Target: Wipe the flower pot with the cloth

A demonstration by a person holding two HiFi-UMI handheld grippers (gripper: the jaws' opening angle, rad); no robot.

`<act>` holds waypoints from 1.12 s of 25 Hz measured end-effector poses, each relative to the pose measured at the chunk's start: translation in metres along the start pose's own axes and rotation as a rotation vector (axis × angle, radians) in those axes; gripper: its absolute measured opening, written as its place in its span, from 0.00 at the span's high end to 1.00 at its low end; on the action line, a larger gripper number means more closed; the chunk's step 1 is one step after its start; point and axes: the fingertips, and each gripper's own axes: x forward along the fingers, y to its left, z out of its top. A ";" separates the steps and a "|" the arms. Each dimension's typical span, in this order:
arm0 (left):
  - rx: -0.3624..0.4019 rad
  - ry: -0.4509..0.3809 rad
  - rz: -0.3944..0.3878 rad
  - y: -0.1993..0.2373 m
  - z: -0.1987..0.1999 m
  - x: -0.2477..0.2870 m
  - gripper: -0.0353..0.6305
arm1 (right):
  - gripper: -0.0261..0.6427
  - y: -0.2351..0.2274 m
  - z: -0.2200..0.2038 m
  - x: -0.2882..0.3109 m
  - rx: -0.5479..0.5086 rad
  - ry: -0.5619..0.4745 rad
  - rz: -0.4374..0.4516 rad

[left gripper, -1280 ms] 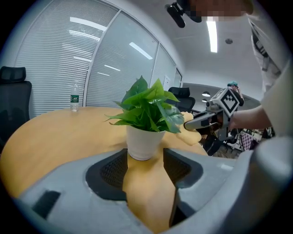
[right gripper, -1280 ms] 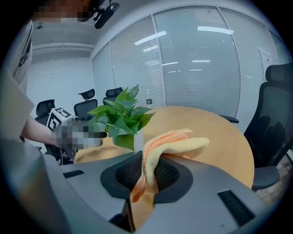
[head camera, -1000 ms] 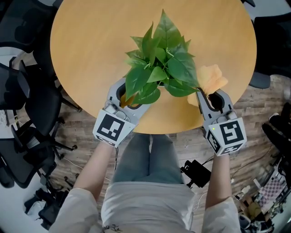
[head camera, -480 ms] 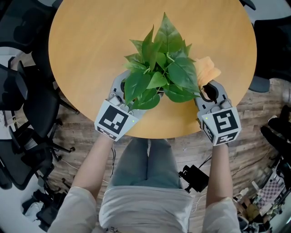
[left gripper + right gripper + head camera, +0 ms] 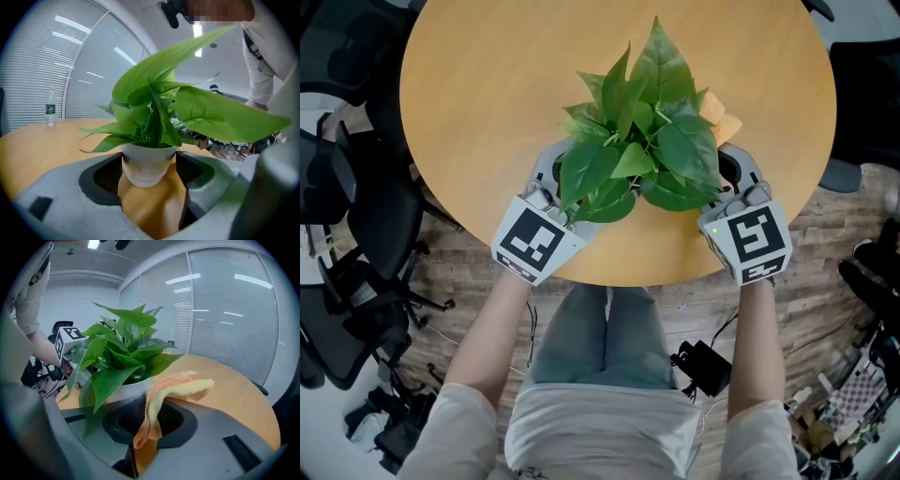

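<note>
Your left gripper [image 5: 551, 183] has just been widening its jaws, and they now stand spread with the white flower pot [image 5: 147, 164] between their tips. In the left gripper view the pot's rim meets both inner edges, while lower down the tapering wall stands clear of them, so you cannot tell whether the pads press on it. The pot stands upright on the round wooden table [image 5: 487, 94], near the edge closest to you, and its broad green leaves [image 5: 642, 141] hang over both grippers and hide the pot from your head view. Your right gripper [image 5: 733, 173] is clamped on the orange-yellow cloth [image 5: 178, 387]: the jaws are together on a bunched fold, and the rest of the cloth stands up out of them and flops forward, lying just beside the right side of the pot [image 5: 126, 390]. From above, only a corner of the cloth [image 5: 727, 124] peeks out past the leaves. Each gripper's marker cube [image 5: 532, 248] sits over the table's near edge, above your knees. Farther off, a water bottle [image 5: 50, 108] stands upright on the far side of the table, and dark office chairs [image 5: 337, 187] crowd the floor to your left.
</note>
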 end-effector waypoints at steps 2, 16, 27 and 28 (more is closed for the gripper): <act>0.001 0.002 -0.004 0.000 0.000 0.000 0.40 | 0.88 0.003 0.001 0.002 -0.030 0.011 0.008; -0.009 0.004 0.005 0.000 0.000 0.000 0.40 | 0.88 0.022 -0.010 -0.003 -0.094 0.063 0.106; -0.044 0.002 0.053 -0.002 0.000 0.000 0.40 | 0.88 0.041 -0.017 -0.010 -0.060 0.050 0.099; -0.047 0.001 0.060 -0.002 0.000 0.000 0.40 | 0.88 0.043 -0.017 -0.010 -0.061 0.051 0.100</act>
